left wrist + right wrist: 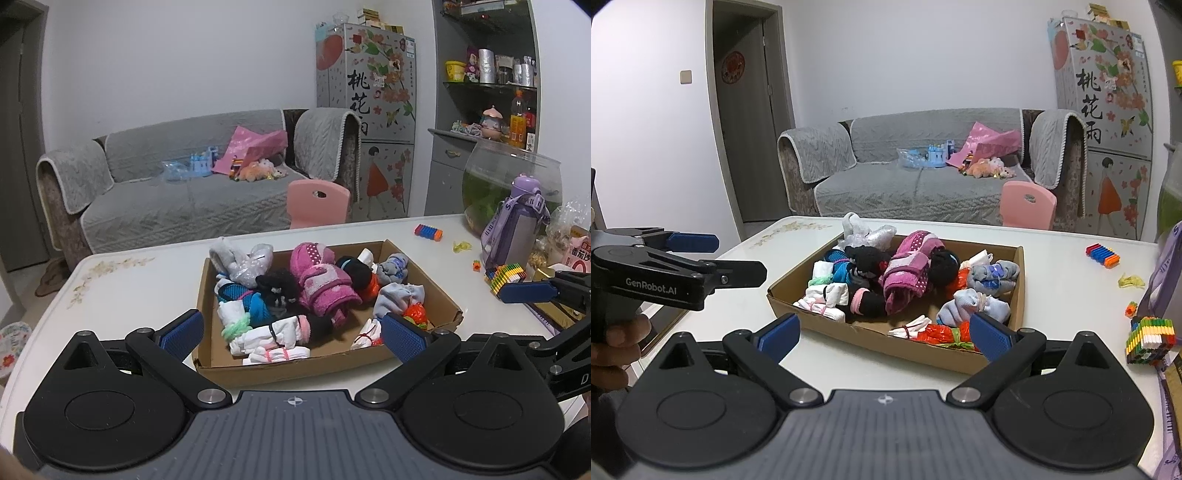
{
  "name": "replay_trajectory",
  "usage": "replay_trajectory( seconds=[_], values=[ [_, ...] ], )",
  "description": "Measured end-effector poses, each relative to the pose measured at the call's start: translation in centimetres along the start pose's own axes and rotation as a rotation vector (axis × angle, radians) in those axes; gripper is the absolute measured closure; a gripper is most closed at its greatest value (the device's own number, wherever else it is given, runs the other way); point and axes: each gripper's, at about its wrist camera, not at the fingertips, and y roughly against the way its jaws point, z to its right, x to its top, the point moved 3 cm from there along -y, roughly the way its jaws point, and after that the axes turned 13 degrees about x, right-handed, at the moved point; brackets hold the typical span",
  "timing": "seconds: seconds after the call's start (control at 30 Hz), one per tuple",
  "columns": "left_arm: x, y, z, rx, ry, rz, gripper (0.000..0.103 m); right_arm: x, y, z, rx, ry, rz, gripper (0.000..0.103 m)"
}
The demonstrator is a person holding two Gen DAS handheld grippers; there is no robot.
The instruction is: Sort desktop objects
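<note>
Sock bundles [317, 291] heaped in cardboard tray [295, 367] mid-counter [147, 280]; left tongs [291, 332], right tongs [884, 334] both agape, empty. Risk: snagging neighbouring bundle, dragging tray.

Home living room, grey-covered sofa [177, 192], decorated fridge [369, 110], pink child's chair [317, 201]

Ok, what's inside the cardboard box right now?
The cardboard box holds bundled socks: a pink pair, black, white, grey. Whatever lies beneath is hidden.
</note>
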Motion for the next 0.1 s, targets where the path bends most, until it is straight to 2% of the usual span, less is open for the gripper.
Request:
replay_trajectory(
  seconds=[0.1],
  values=[
    [-0.07,-0.15,-0.13,-0.004,0.002,-0.009,0.0,-0.06,-0.06,0.02,0.0,-0.003,-0.001,0.005]
  ],
)
